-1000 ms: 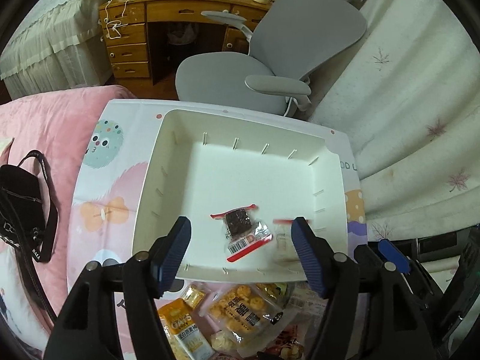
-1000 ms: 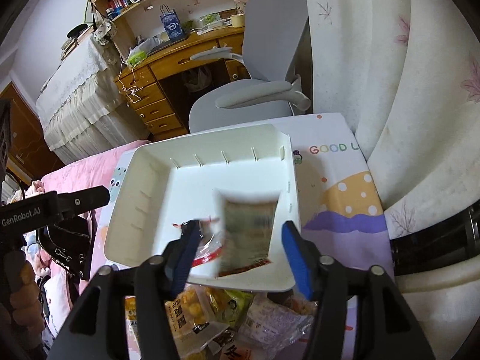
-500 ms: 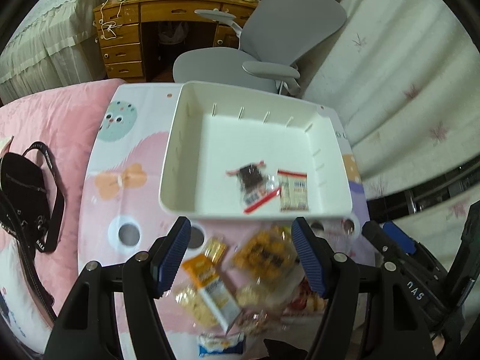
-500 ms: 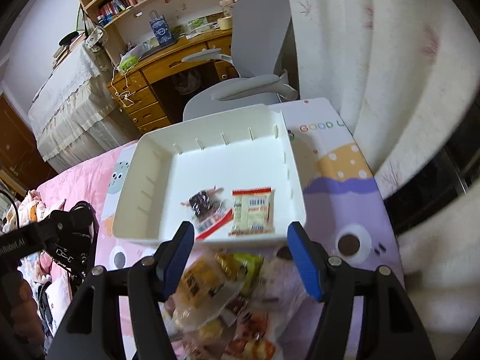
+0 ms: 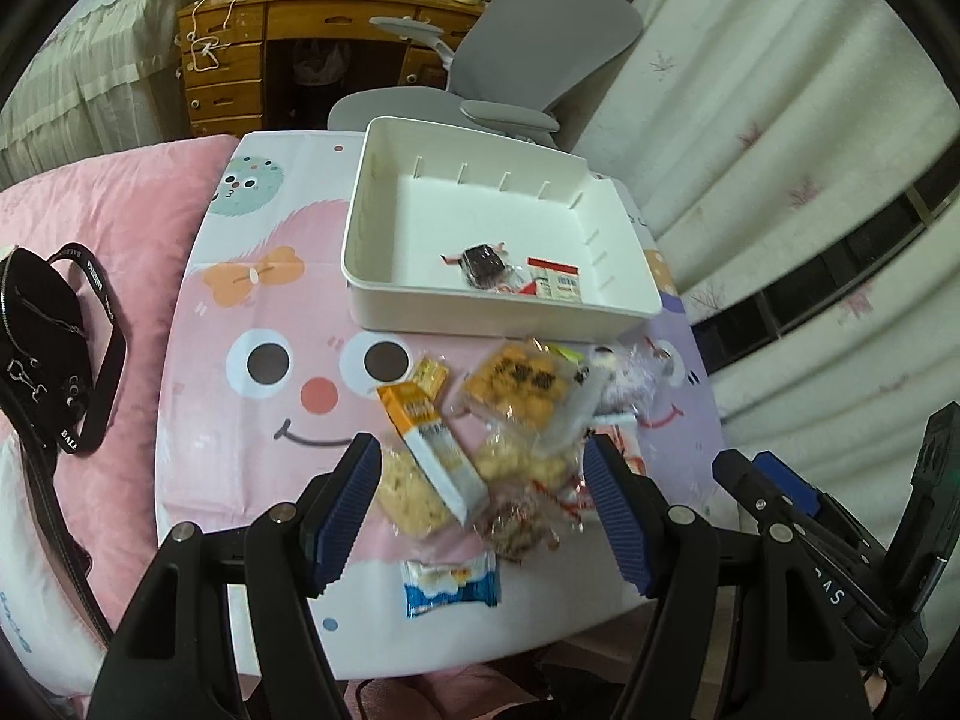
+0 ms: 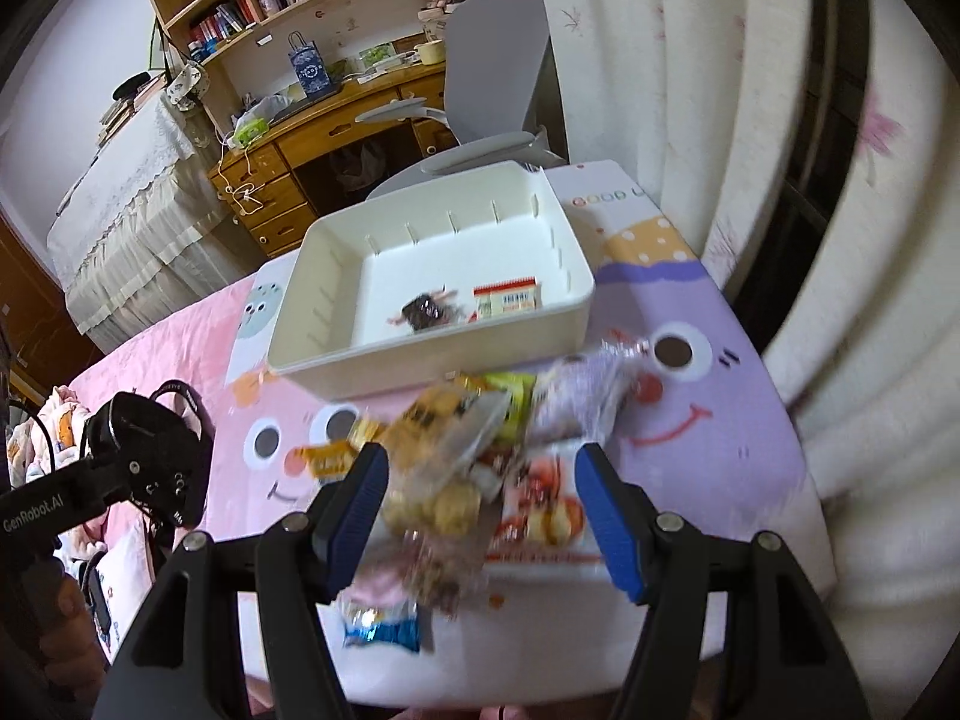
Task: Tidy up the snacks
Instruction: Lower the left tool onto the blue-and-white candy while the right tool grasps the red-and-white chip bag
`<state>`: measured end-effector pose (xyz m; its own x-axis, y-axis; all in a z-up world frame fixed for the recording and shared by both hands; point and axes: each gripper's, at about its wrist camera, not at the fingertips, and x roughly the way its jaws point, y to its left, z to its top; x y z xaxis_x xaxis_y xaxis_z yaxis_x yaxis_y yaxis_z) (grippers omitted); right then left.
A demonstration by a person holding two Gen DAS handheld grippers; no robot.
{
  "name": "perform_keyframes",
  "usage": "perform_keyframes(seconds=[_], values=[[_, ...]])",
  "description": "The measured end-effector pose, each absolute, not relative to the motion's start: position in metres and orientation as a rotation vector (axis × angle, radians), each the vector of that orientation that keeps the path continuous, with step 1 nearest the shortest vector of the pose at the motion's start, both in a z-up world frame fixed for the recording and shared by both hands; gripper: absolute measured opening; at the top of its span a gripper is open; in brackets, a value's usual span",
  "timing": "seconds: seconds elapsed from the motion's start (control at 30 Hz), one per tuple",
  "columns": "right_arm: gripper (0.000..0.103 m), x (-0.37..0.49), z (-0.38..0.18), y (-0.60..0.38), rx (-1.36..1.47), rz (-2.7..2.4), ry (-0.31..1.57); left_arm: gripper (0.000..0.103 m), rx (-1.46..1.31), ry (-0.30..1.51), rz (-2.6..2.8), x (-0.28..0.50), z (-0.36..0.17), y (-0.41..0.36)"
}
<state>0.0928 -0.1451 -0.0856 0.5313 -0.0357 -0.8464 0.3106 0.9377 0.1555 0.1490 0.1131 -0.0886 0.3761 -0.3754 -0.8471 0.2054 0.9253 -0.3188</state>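
Left of the left tongs (image 5: 483,477): a black strap bag (image 5: 42,348) on pink bedding, off the counter (image 5: 240,450) edge. Left tongs open, empty, above the near counter edge. Directly ahead of them, the snack pile: an orange-and-white bar packet (image 5: 429,441) lying over a pale rice-cracker pack (image 5: 408,495), an orange biscuit bag (image 5: 519,384) just right of it, a blue-white packet (image 5: 450,585) nearest, just below the pads. Beyond the pile, the white tray (image 5: 498,309) holds a dark brownie packet (image 5: 480,264) and a small white-red packet (image 5: 555,285), side by side near its front wall. Grey office chair (image 5: 528,60) and wooden desk behind the tray.

Right tongs (image 6: 480,489) open, empty, over the same pile, blurred in this view; a red-and-white pack (image 6: 543,516) lies between the pads, a lilac wrapper (image 6: 585,390) ahead. White curtain (image 6: 690,90) to the right of the counter.
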Motion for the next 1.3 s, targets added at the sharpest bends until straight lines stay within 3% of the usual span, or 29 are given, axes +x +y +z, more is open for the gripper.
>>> perform_keyframes(seconds=[0.5, 1.07, 1.3], values=[[0.064, 0.019, -0.111, -0.141, 0.304, -0.261, 1.063, 0.069, -0.141, 1.225, -0.344, 0.096, -0.130, 0.109], [0.064, 0.064, -0.148, -0.184, 0.168, 0.022, 1.202, 0.073, -0.249, 1.361, -0.007, 0.085, -0.185, 0.087], [0.064, 0.090, -0.166, -0.207, 0.145, 0.103, 1.276, 0.073, -0.446, 1.438, 0.149, 0.080, -0.225, 0.094]])
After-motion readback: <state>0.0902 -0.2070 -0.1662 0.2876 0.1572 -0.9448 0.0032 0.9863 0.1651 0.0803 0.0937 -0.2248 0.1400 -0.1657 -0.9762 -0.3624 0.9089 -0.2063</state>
